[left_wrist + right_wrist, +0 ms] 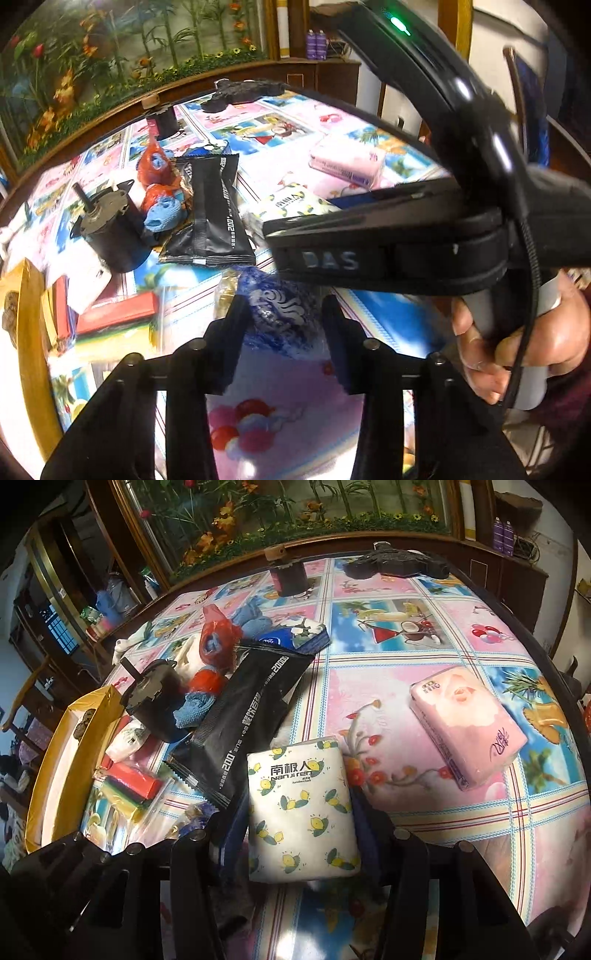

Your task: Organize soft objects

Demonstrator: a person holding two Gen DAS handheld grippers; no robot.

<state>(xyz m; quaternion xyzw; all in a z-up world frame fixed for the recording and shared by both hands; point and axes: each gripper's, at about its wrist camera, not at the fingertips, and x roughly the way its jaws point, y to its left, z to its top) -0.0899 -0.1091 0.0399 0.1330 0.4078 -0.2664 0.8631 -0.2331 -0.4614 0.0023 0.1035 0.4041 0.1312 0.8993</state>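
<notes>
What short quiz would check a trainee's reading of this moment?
1. True or false: the pink pack lies apart from the lemon-print pack.
2. What sits between the right gripper's fingers? A: pink pack. B: lemon-print pack. C: nothing.
3. In a word or two, what is the left gripper closed on?

Key: 1 true. 2 B. 3 the blue pouch.

White lemon-print tissue pack, pink pack, black pouch, floral-checked tablecloth.
</notes>
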